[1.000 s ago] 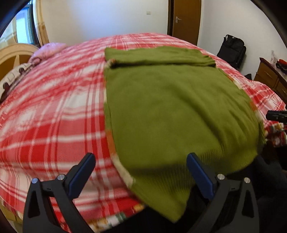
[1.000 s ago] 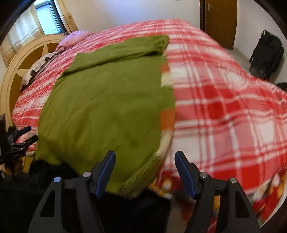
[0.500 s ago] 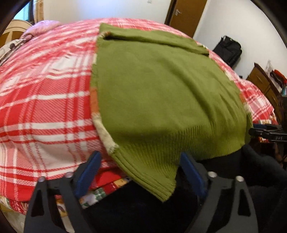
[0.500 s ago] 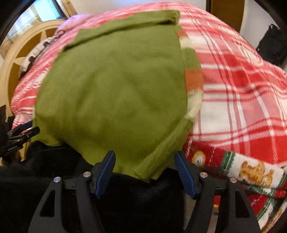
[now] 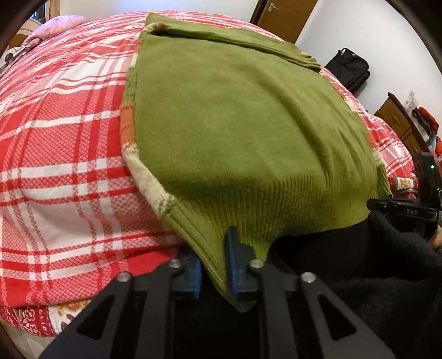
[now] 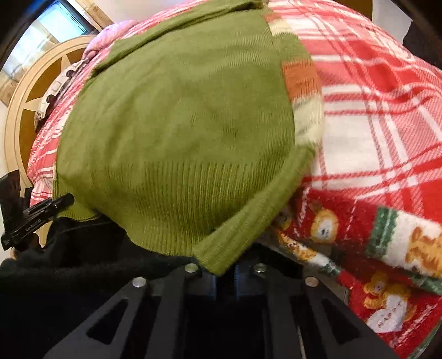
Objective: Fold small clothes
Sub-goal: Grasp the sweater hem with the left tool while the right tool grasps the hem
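Note:
A green knitted sweater (image 5: pixel 234 124) with orange and cream striped sleeves folded under it lies flat on the red plaid bedspread (image 5: pixel 63 138). Its ribbed hem hangs over the near bed edge. My left gripper (image 5: pixel 212 248) is closing, and its blue pads pinch the hem's left corner. In the right wrist view my right gripper (image 6: pixel 223 273) is shut on the right corner of the sweater (image 6: pixel 179 124) hem. Each gripper also shows at the rim of the other view: the right gripper (image 5: pixel 400 210) and the left gripper (image 6: pixel 36 218).
A person's dark clothing (image 5: pixel 359 276) fills the space below the bed edge. A teddy-bear blanket (image 6: pixel 386 248) hangs under the plaid cover. A pink pillow (image 5: pixel 58 24) and a round headboard (image 6: pixel 25 110) are at the bed's far end. A black bag (image 5: pixel 349 69), a wooden dresser (image 5: pixel 397 121) and a door (image 5: pixel 284 19) stand beyond.
Both grippers have sunk toward the near bed edge and gone from wide open to closed on the sweater's hem corners. The sweater lies as before.

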The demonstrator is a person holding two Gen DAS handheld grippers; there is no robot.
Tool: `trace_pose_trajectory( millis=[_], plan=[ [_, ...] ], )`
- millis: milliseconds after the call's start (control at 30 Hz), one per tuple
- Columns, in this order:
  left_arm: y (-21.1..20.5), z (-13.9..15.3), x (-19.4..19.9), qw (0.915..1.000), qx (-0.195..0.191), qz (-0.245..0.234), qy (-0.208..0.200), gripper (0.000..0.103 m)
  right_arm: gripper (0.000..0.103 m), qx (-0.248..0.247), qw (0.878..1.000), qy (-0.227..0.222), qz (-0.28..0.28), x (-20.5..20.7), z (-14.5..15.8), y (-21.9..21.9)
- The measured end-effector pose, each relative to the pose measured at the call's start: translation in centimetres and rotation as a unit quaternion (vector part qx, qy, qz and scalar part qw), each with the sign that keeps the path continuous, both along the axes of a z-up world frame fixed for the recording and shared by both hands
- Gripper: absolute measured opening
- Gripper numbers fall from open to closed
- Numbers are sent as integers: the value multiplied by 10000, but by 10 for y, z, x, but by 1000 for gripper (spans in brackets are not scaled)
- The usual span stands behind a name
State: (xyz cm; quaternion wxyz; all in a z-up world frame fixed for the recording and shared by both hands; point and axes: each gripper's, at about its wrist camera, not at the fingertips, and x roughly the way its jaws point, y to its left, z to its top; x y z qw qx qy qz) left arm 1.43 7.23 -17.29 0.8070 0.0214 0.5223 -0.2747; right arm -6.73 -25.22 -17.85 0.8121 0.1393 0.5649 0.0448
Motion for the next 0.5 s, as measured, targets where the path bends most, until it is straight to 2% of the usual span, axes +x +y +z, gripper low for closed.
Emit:
trace_pose_trajectory(
  millis=[67,167,367,500],
  plan=[
    [1,2,0,10000,1,-4,-45,9,6,160,9998,-110,38,0,10,-1],
    [1,12,-1,9998,-76,-84,-177,7,6,632,9973,-373,17,-2,29,-7],
    [0,60,8,9959,-485,-199,-732,7,6,1273,9861,-1066,-76,19,79,-19],
    [-2,90,38,9923,-850,-192,-881,7,6,1247,9815,-1443,-163,48,100,-28]
  ],
)
